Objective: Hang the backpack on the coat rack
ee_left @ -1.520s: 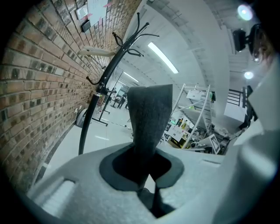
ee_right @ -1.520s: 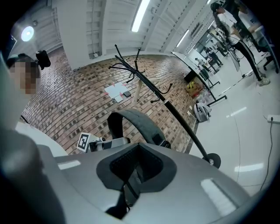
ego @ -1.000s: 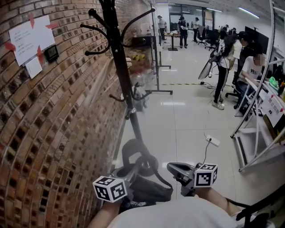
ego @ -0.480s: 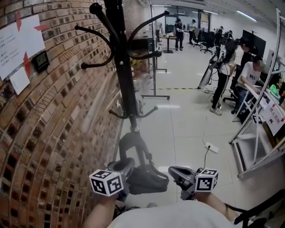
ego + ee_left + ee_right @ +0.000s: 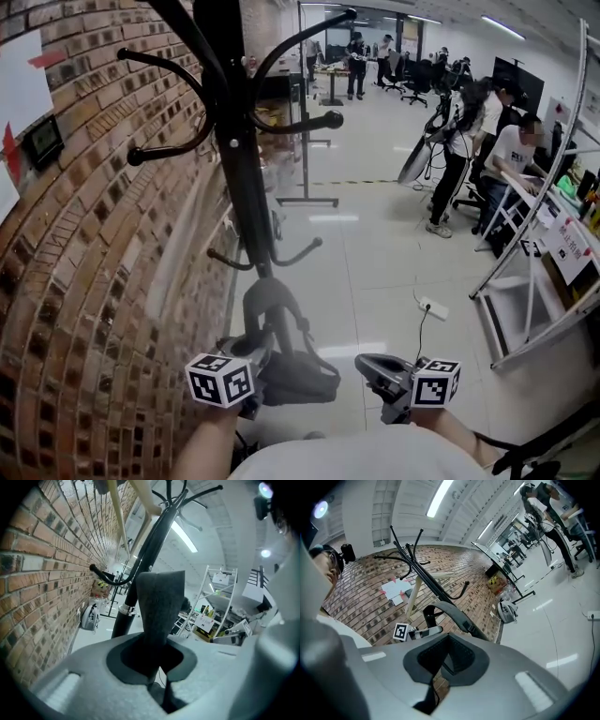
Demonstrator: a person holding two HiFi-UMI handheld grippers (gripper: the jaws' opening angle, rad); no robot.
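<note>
The black coat rack (image 5: pixel 236 159) stands by the brick wall, its curved hooks (image 5: pixel 309 122) spreading above. A dark grey backpack (image 5: pixel 298 377) hangs low in front of the pole, its strap loop (image 5: pixel 267 302) standing up against it. My left gripper (image 5: pixel 251 351) is shut on that grey strap (image 5: pixel 159 606), with the rack's pole (image 5: pixel 140 569) just behind it. My right gripper (image 5: pixel 364 362) sits to the right of the bag, apart from it, jaws together. In the right gripper view the right gripper (image 5: pixel 447 660) looks at the strap (image 5: pixel 457 613), the left gripper (image 5: pixel 423 631) and the rack (image 5: pixel 423 576).
The brick wall (image 5: pixel 84 281) runs close on the left with papers taped to it. A second metal stand (image 5: pixel 305 187) is behind the rack. A white frame (image 5: pixel 525 281) and a power strip (image 5: pixel 433 307) lie to the right. People stand and sit at desks in the background.
Both grippers and the backpack have come closer to the coat rack. The hooks now loom larger overhead and the strap loop sits right at the pole.
</note>
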